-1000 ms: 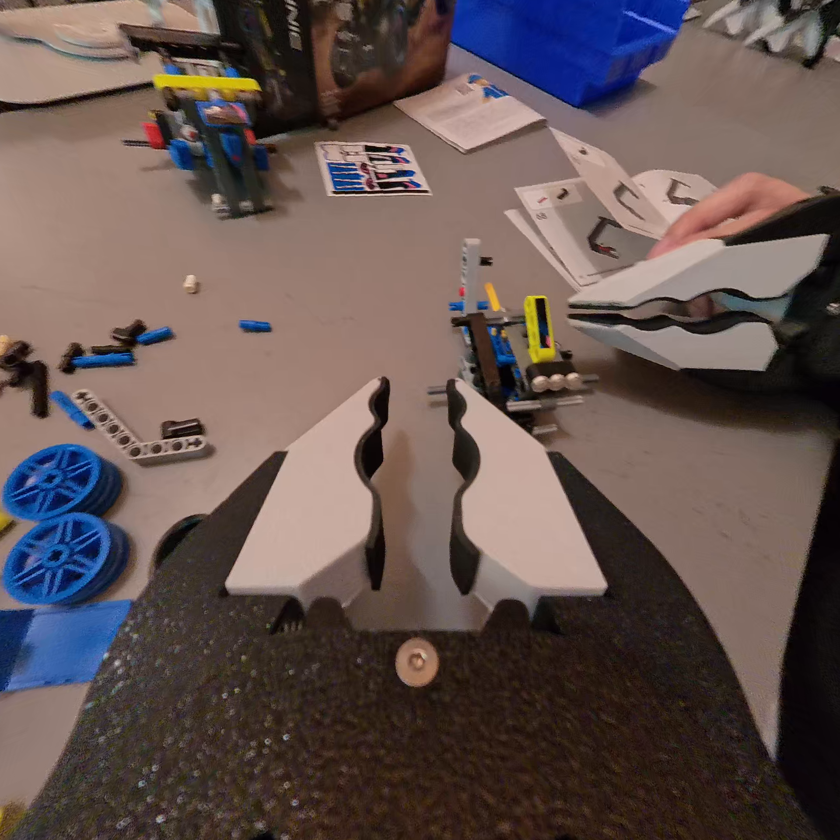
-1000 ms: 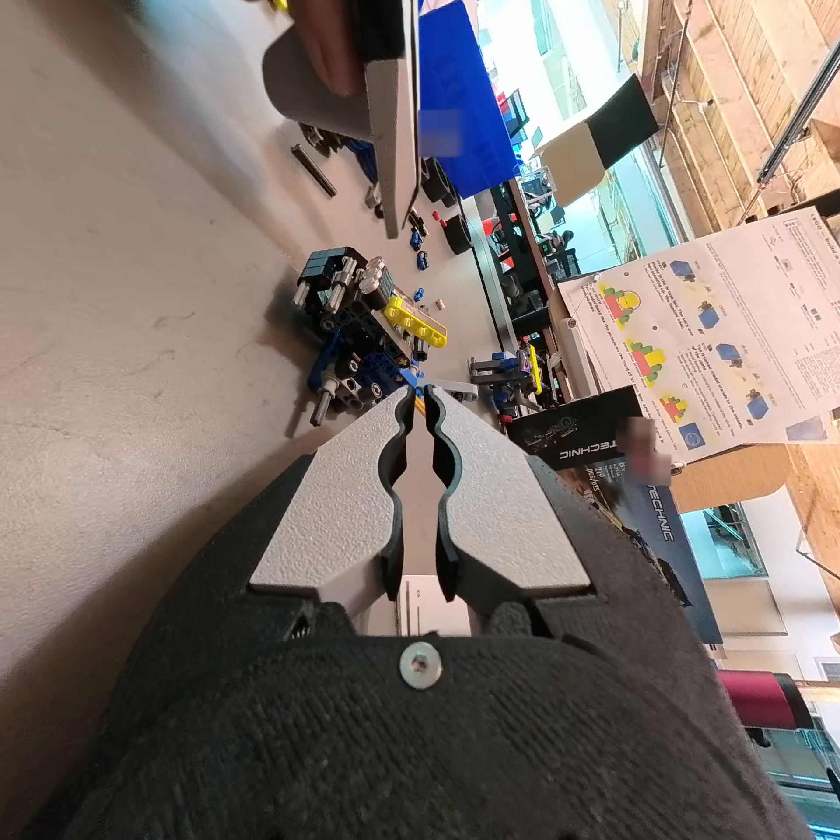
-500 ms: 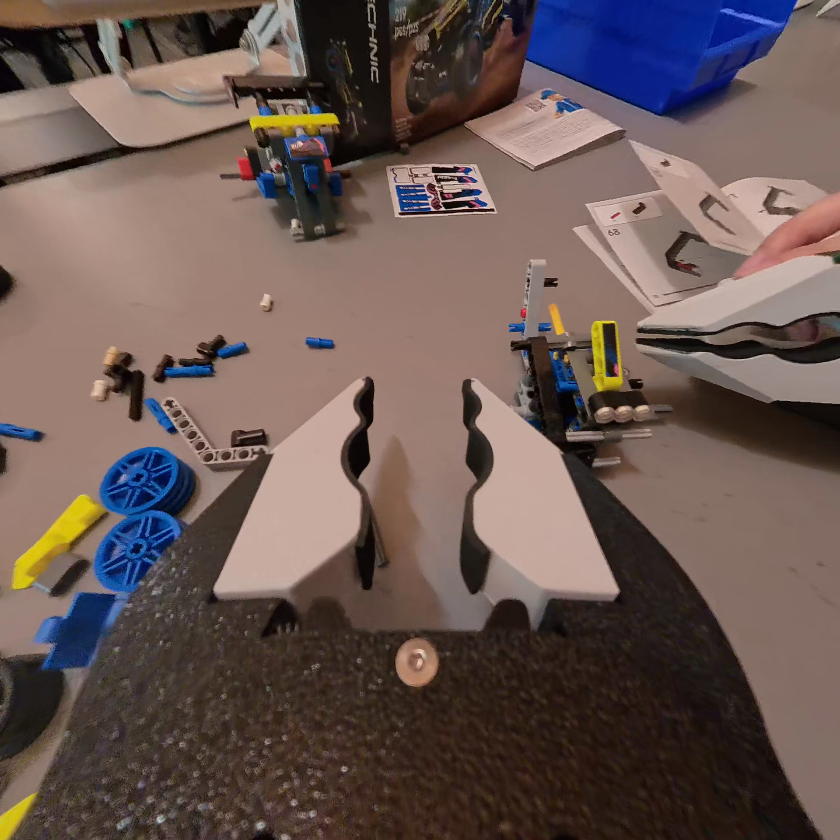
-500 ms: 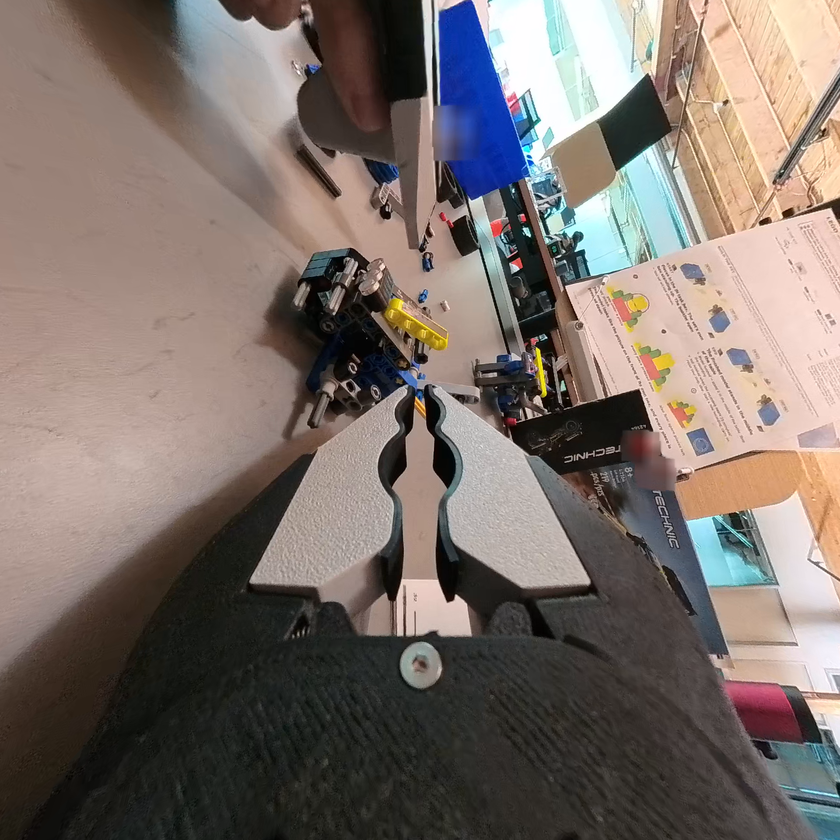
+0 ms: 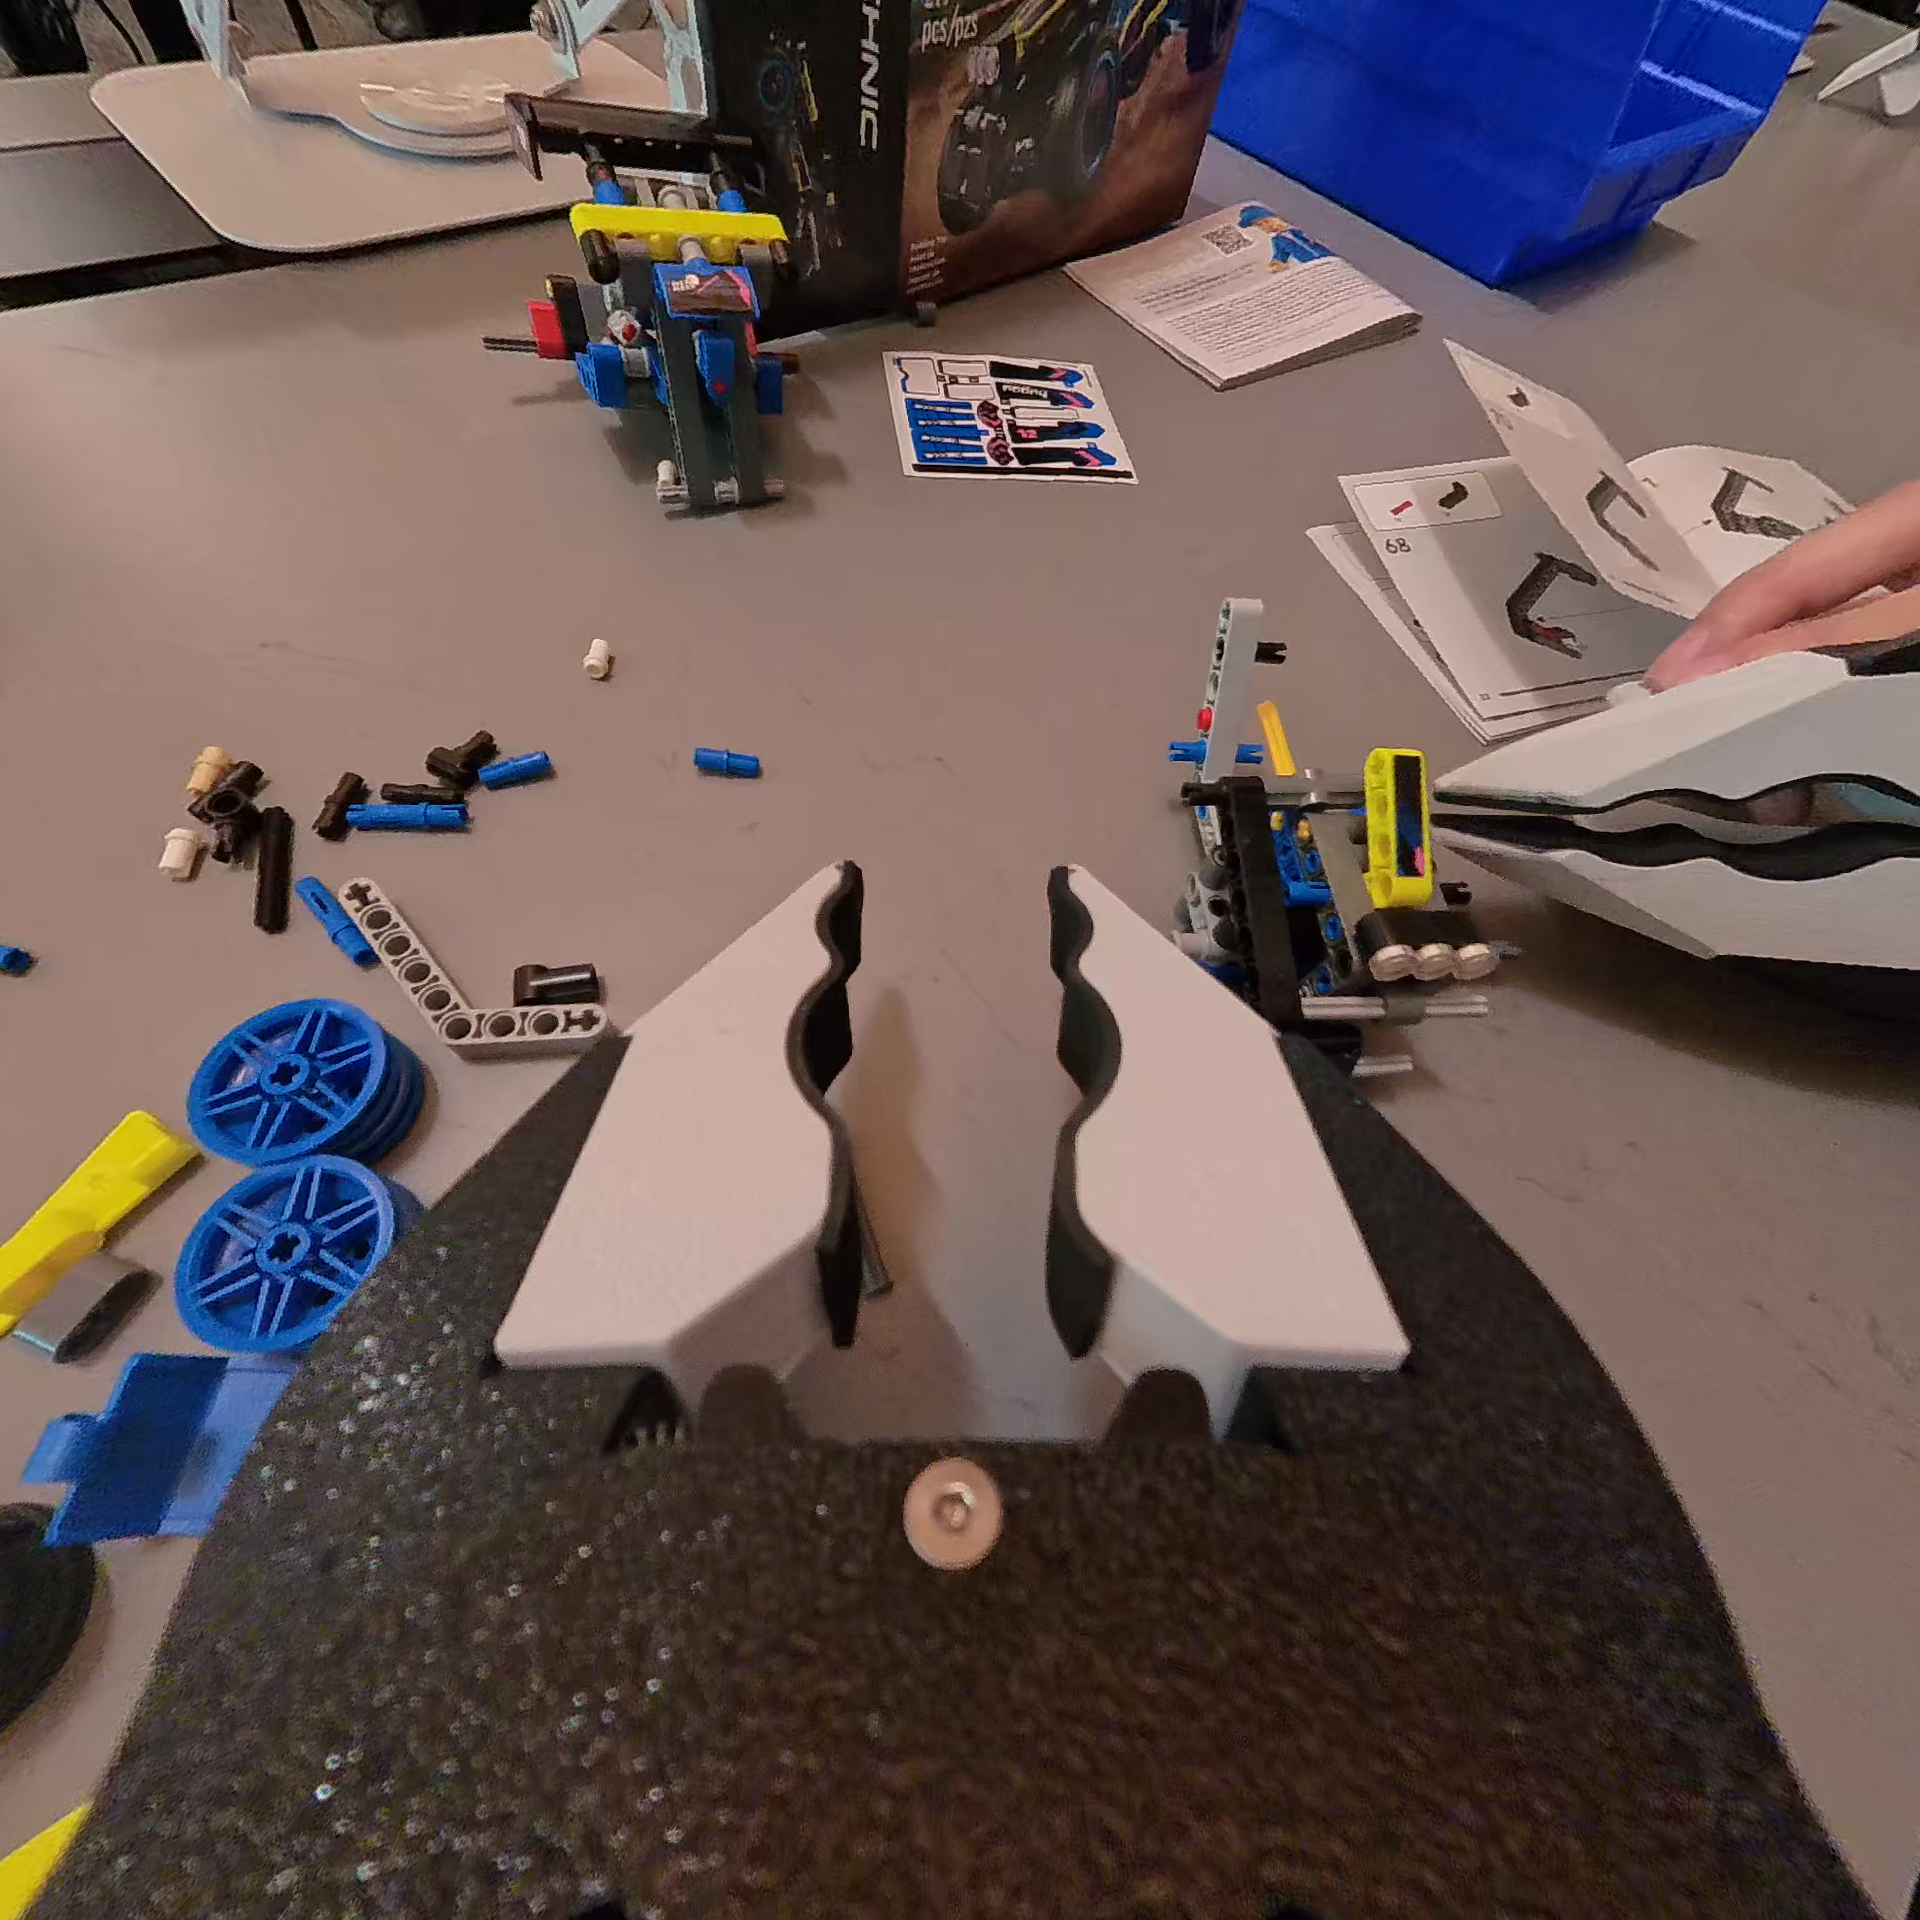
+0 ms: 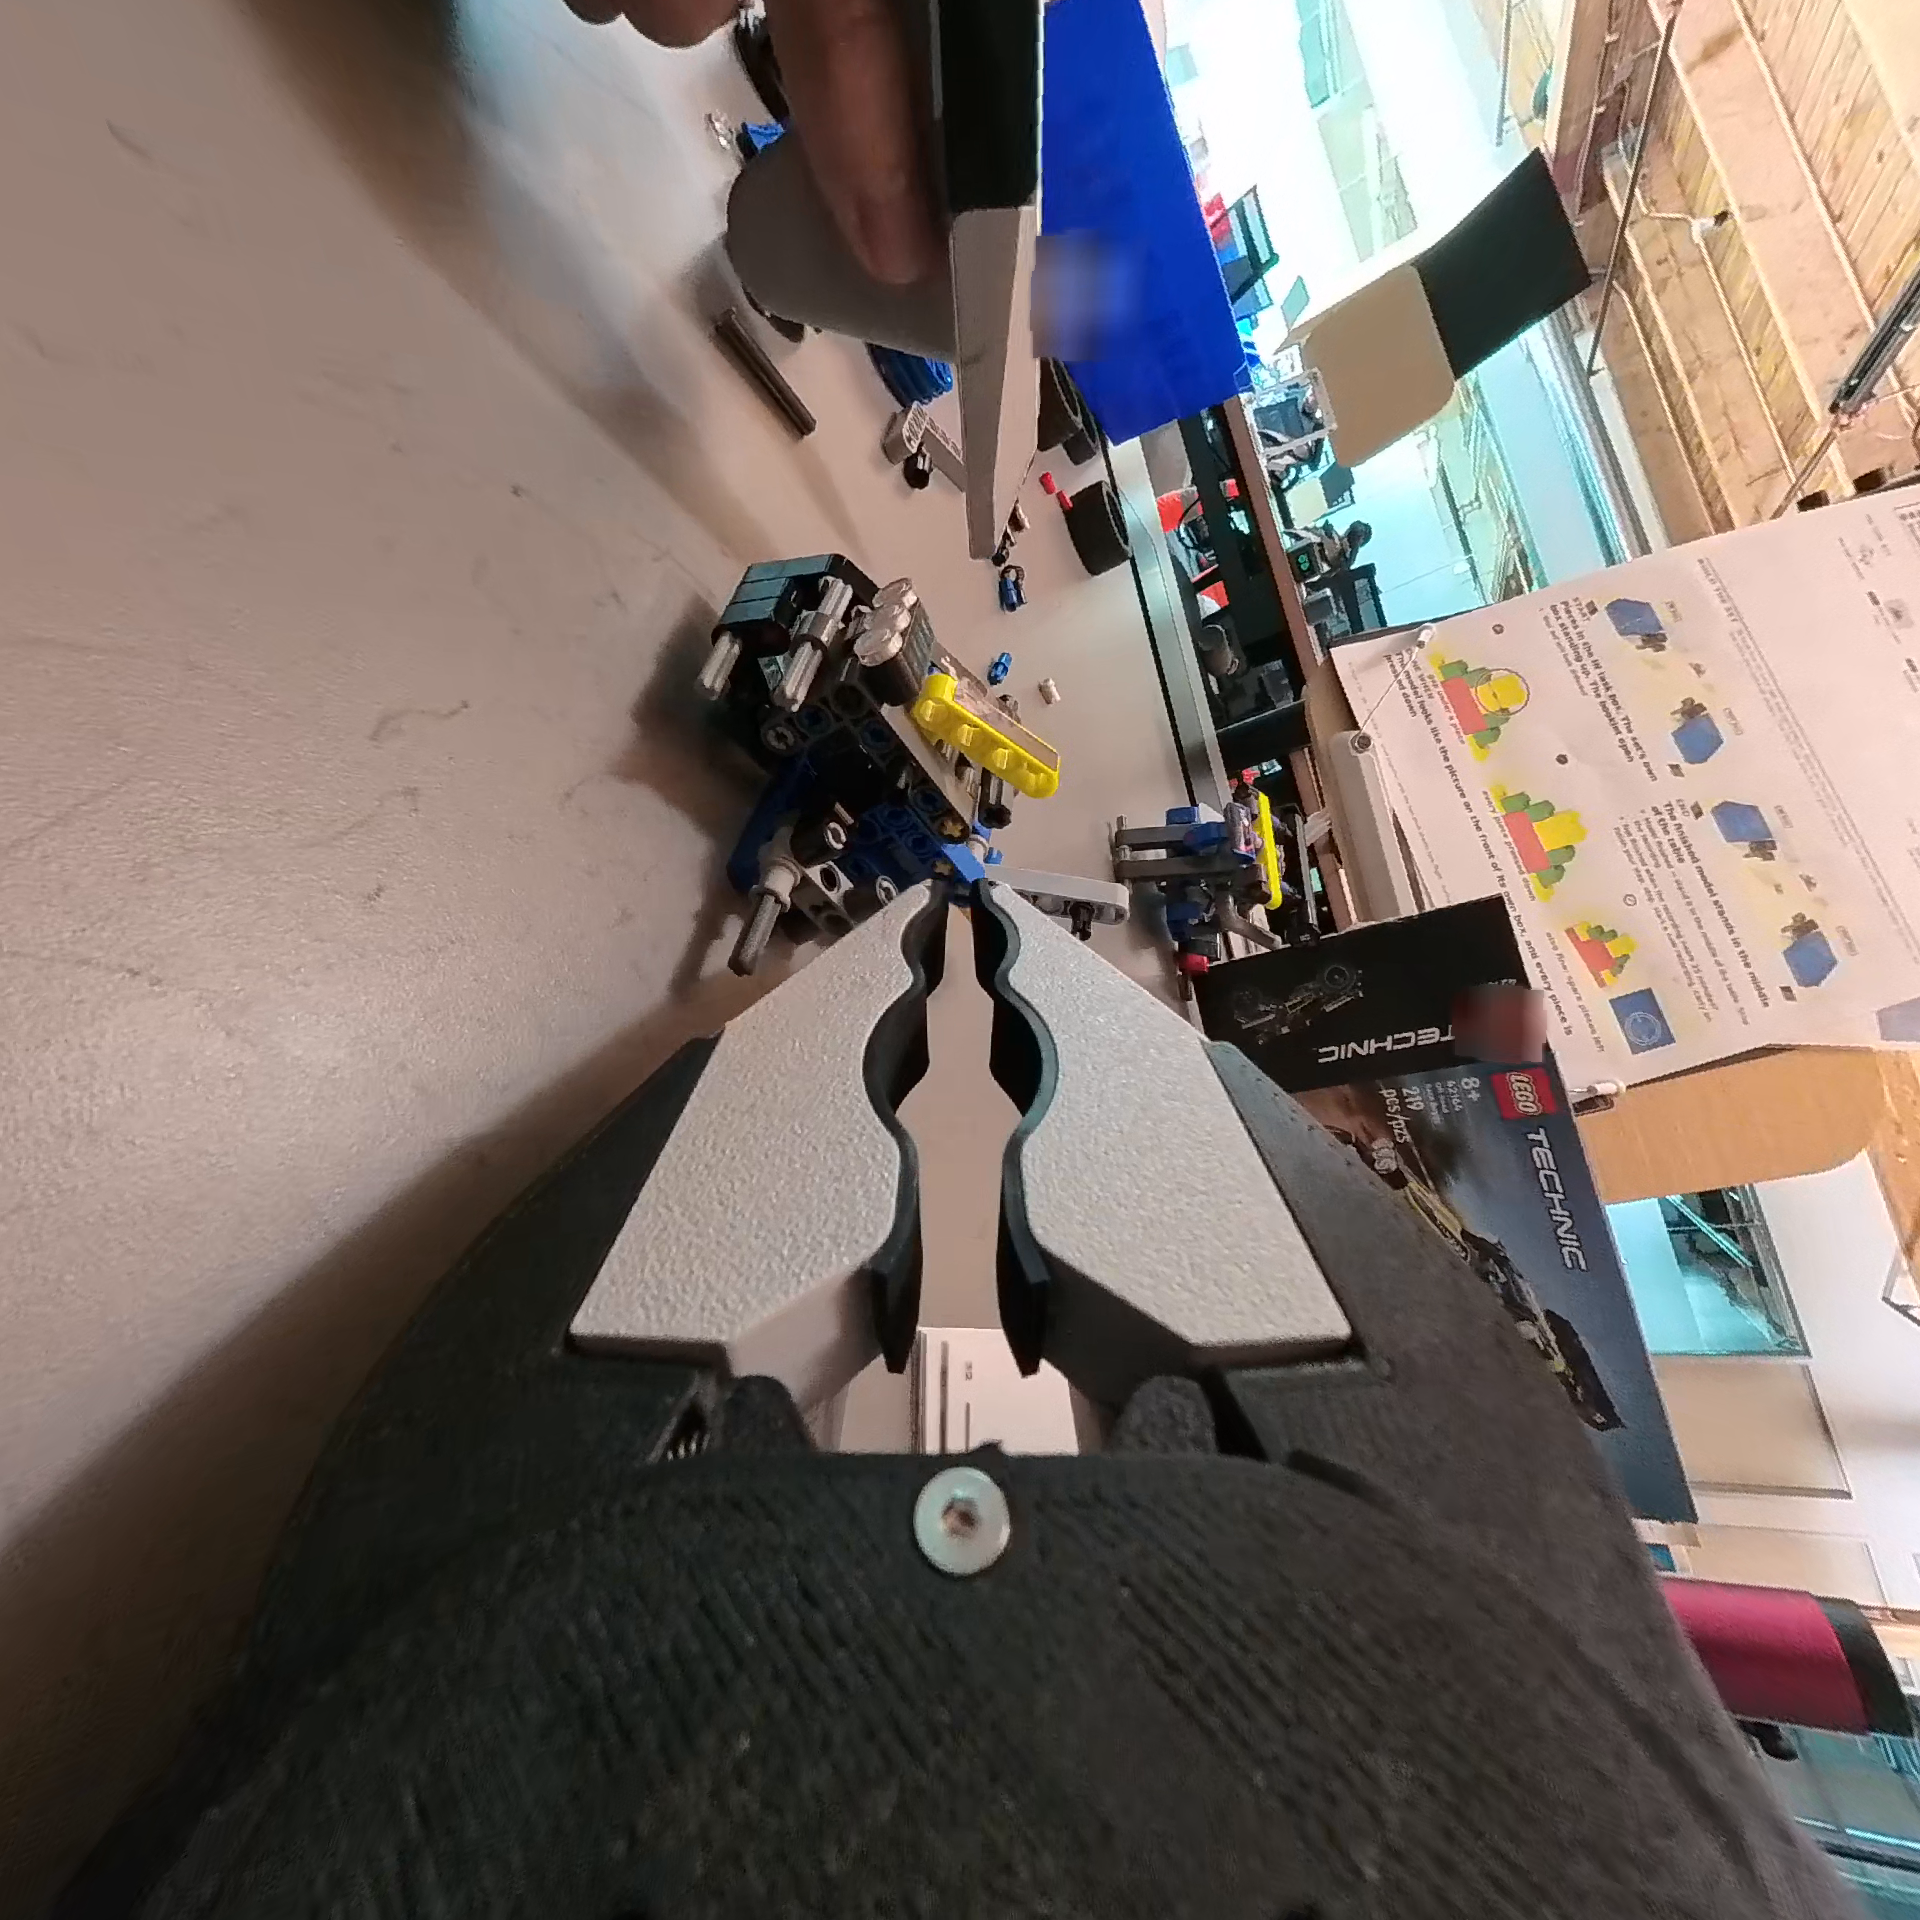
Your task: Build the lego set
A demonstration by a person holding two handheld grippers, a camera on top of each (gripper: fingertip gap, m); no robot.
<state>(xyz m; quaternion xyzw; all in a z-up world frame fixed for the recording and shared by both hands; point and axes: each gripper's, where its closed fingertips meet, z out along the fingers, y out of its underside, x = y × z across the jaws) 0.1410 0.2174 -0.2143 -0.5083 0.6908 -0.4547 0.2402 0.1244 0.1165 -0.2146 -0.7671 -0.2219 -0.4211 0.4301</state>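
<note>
My left tool [image 5: 954,883] hovers low over the grey tabletop [image 5: 935,644], level and pointing forward, its jaws wide apart with only bare surface between them. To its left lie two blue wheels [image 5: 296,1081], a grey bent beam [image 5: 457,987], and scattered blue and black pins [image 5: 405,816]. Just beside its right finger [image 5: 1195,1122] stands a small half-built model [image 5: 1320,894] with a yellow beam on top.

Farther back I see a second model [image 5: 675,343] with a yellow bar, a sticker sheet [image 5: 1008,416], and a dark printed box [image 5: 935,135] standing upright; its lettering I leave unread. A closed leaflet [image 5: 1236,291] lies beside it, and a blue bin [image 5: 1496,114] sits at the far right; I cannot see into it.

An open instruction booklet [image 5: 1496,582] lies under a hand [image 5: 1787,603]. My right tool [image 5: 1455,810] comes in from the right, turned on its side, jaws nearly together on nothing, tips just beside the model's yellow beam. In its own view, the right tool [image 6: 961,904] shows the same narrow slit.
</note>
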